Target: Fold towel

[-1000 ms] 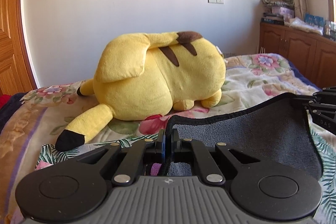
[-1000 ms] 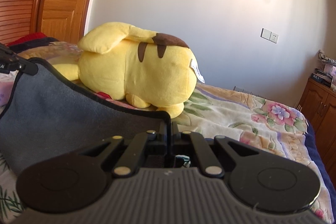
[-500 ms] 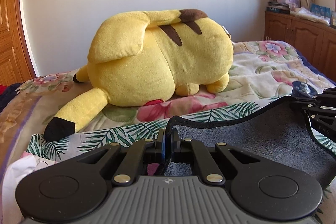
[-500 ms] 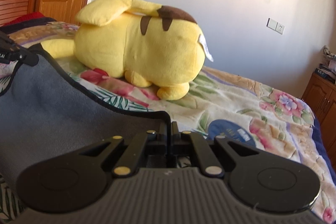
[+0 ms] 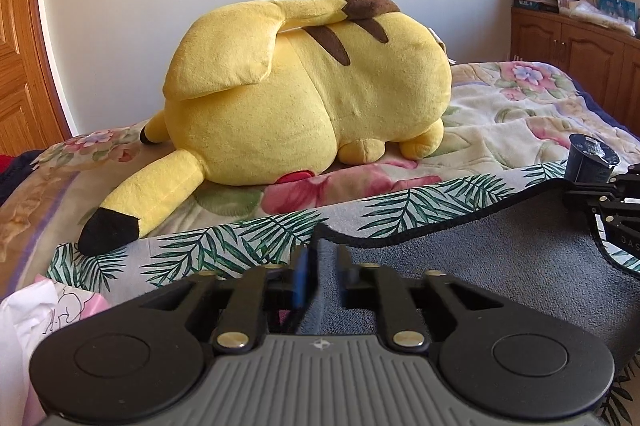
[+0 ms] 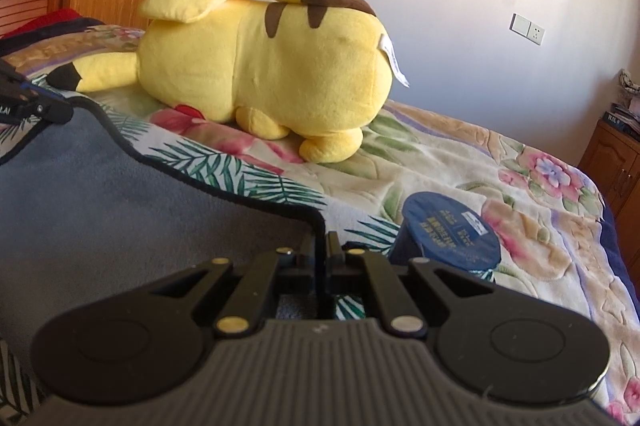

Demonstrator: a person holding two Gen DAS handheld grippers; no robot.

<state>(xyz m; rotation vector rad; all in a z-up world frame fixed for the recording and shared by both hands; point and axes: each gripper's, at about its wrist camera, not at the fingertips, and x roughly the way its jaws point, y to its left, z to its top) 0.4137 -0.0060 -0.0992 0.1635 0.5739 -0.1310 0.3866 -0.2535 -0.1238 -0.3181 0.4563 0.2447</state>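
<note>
Having carried the soft grey black-edged towel (image 5: 500,266) forward, the left tongs (image 5: 320,266) are parting off its corner while the right tongs (image 6: 324,250) are clamping theirs, completing this fold.

The left tongs (image 5: 322,266) stand slightly parted around the black-edged corner of the grey towel (image 5: 480,266), which stretches right to the right tongs (image 5: 580,192). Beyond lies a palm-leaf cloth (image 5: 240,242), then a yellow plush (image 5: 312,98) on the bed (image 5: 500,114). A dark tub (image 5: 592,162) sits just past the right tongs.
</note>
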